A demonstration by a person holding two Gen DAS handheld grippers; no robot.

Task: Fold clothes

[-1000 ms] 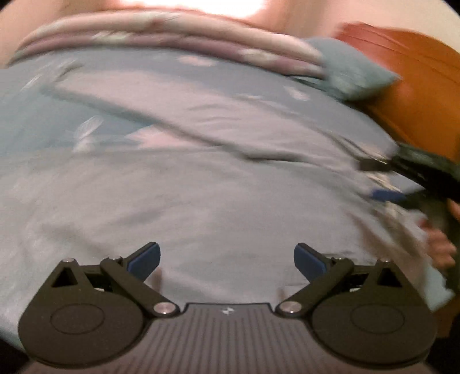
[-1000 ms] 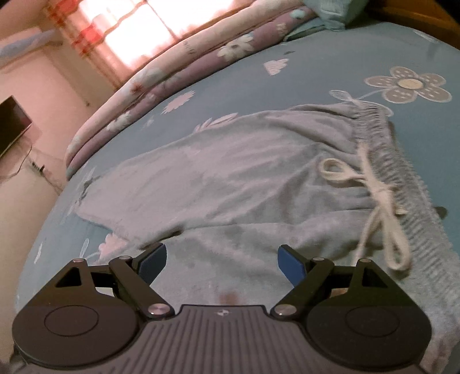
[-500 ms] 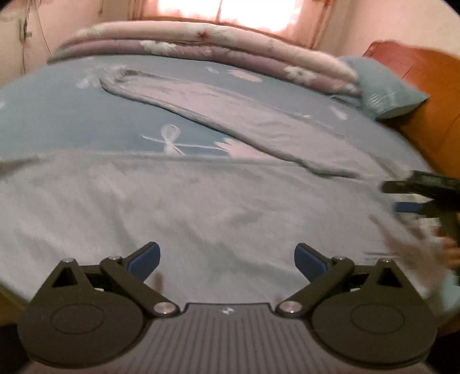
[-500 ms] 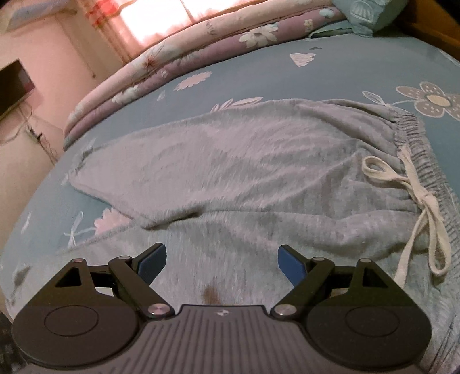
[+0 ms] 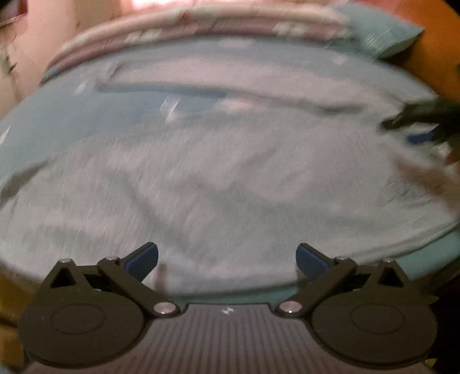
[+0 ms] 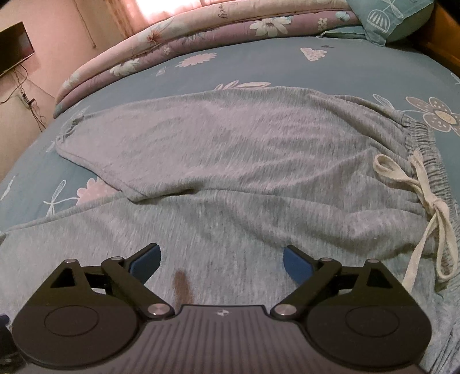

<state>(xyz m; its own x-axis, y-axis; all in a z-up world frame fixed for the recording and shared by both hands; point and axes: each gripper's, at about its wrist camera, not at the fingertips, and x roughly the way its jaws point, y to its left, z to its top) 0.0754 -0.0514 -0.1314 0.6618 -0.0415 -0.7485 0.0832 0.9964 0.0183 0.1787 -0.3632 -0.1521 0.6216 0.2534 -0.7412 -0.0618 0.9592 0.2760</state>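
Left claw (image 5: 227, 259): jaws wide apart, nothing between them, hovering over grey trousers (image 5: 215, 184) spread just ahead on the bed (image 5: 51, 123); view badly blurred. Right claw (image 6: 221, 259): jaws opening, only flat trouser fabric (image 6: 230, 149) beneath, nothing gripped. One leg runs ahead-left of it, the waistband (image 6: 431, 161) and white drawstring (image 6: 428, 207) ahead-right. Folded quilt (image 6: 201, 31) far ahead.

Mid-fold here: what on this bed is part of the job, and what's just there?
Job: grey pants, drawstring, left gripper, right gripper, its jaws opening with nothing between them.
Just there: quilt, pillow, bedsheet, TV.
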